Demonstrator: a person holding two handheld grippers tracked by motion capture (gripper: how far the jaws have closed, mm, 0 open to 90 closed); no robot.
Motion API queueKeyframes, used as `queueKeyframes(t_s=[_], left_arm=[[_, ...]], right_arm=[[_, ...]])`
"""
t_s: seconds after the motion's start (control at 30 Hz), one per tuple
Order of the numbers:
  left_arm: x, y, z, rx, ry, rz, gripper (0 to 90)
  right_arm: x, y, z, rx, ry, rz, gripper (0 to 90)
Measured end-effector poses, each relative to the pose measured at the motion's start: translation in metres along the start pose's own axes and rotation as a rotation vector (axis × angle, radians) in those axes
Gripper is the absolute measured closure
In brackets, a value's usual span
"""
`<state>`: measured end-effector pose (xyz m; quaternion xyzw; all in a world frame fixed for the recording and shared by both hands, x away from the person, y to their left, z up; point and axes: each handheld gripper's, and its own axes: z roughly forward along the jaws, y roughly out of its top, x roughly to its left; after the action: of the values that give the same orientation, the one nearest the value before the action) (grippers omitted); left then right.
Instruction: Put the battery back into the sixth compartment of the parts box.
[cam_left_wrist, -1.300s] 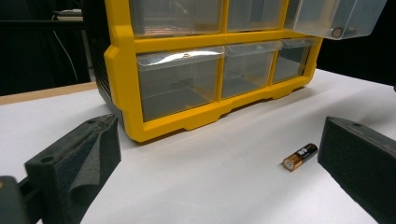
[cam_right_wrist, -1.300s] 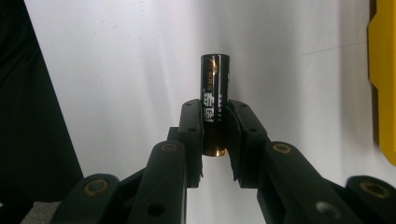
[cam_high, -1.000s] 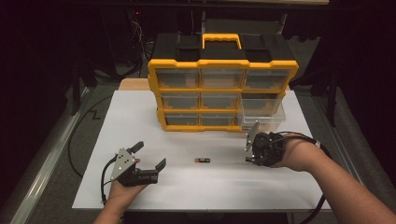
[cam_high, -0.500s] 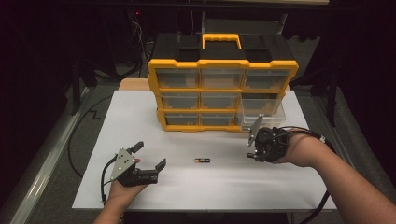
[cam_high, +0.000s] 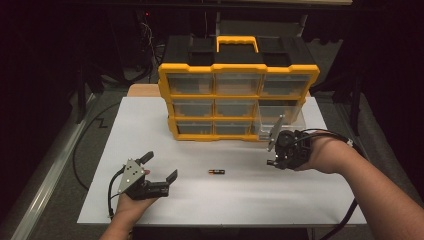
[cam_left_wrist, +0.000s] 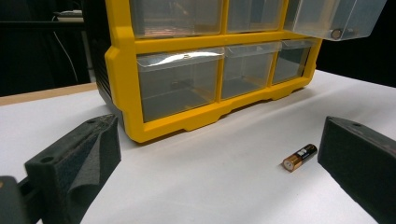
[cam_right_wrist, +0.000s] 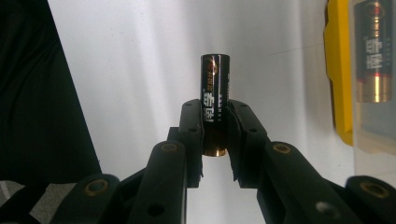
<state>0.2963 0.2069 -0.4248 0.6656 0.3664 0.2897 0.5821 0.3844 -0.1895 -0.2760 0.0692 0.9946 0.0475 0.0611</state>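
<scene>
1. Clamping a black-and-copper battery (cam_right_wrist: 215, 88) between its two black jaws, the right gripper (cam_right_wrist: 215, 135) holds the cell by its lower half, the labelled end standing out past the fingertips, over the white table sheet (cam_right_wrist: 140, 70).
2. Seen from the high view, that right gripper (cam_high: 278, 150) hangs at the right of the table, just near of the pulled-out clear drawer (cam_high: 280, 116) at the right end of the yellow organizer (cam_high: 239, 75).
3. Through the drawer's clear wall at the right edge of the right gripper view, another battery (cam_right_wrist: 373, 56) lies inside; the left gripper view catches its round end (cam_left_wrist: 336, 33) at the drawer's near corner.
4. On the left, the left gripper (cam_high: 161, 167) sits low on the sheet with its jaws spread wide and nothing between them, the padded fingers (cam_left_wrist: 74, 163) well apart.
5. A loose battery (cam_high: 216, 171) lies flat on the sheet between the two grippers, near of the organizer; in the left gripper view it (cam_left_wrist: 300, 157) rests just beside the right-hand jaw, without touching it.
6. The organizer, black-topped with a yellow carry handle (cam_high: 238, 43), stands at the far middle of the sheet, its other clear drawers pushed in.
</scene>
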Motion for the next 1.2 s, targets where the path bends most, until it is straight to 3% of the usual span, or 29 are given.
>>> queueKeyframes(t_s=[1.2], left_arm=[[0.0,0.0,0.0,-0.003,0.0,0.0,0.5]], right_arm=[[-0.012,0.005,-0.047,0.003,-0.028,0.008,79.1]])
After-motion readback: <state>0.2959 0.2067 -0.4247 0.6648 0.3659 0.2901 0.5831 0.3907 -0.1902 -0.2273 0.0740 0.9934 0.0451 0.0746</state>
